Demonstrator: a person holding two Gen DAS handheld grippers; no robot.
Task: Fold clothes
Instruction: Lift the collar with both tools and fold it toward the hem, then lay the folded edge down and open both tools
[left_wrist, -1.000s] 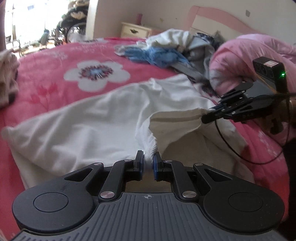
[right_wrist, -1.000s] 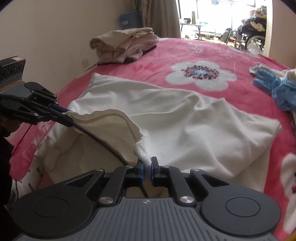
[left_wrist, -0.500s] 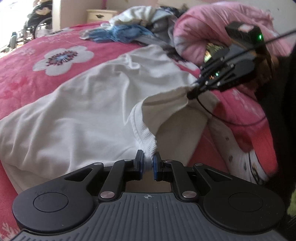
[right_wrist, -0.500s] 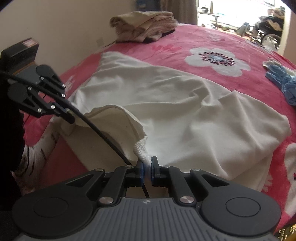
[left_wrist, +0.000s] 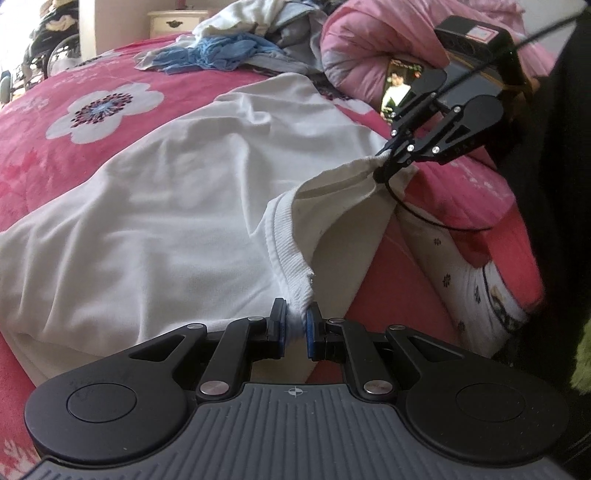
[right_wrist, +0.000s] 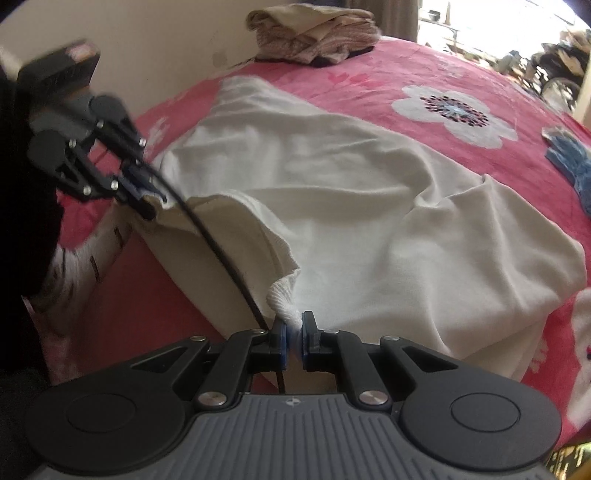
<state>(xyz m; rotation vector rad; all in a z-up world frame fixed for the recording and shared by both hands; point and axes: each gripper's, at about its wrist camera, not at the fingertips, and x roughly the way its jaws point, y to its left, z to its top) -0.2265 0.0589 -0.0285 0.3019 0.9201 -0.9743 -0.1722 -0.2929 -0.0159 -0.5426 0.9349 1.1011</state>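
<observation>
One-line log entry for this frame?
step: fold white shirt | left tool: shut on ribbed hem | right tool: shut on hem | hem lifted, body on pink bedspread

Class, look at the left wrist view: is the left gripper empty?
No: the left gripper is shut on a bunched ribbed edge of the white shirt, which spreads over the bed.

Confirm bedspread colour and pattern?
Pink-red bedspread with white flower prints; right wrist view shows it best.
</observation>
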